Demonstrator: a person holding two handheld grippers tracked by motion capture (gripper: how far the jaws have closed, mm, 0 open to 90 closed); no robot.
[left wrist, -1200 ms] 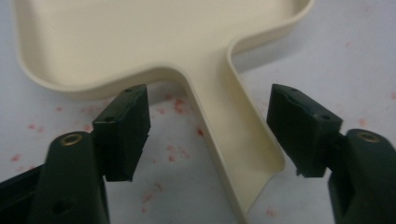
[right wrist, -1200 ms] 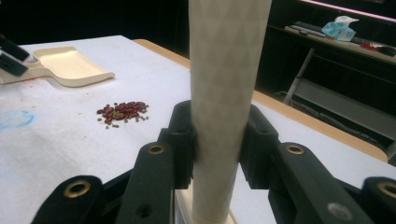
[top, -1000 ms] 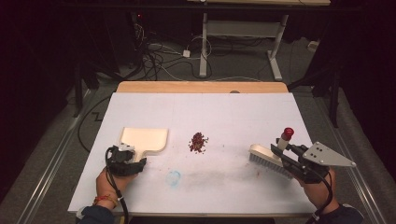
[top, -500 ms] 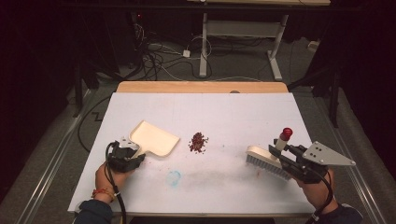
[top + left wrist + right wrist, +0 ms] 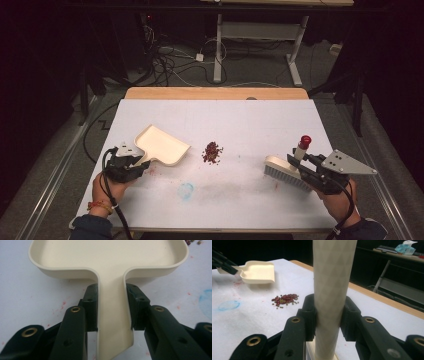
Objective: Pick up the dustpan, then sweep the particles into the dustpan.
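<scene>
Dustpan (image 5: 161, 145): cream plastic, shallow, raised rim on three sides, flat handle. It sits left of centre in the high view, mouth angled toward the lower right of the frame, handle running to the lower left. In the left gripper view the handle is clamped between the black jaws and the pan's inside is clean.

Hand brush (image 5: 283, 171): pale block with grey-white bristles, lower right of the high view, its cream faceted handle standing up and ending in a red cap. The right gripper view shows that handle pinched upright between the jaws.

Pile of dark red beans (image 5: 212, 152): small loose heap with a few greenish grains, mid-frame on the white worktop (image 5: 240, 125), between dustpan and brush, touching neither.
</scene>
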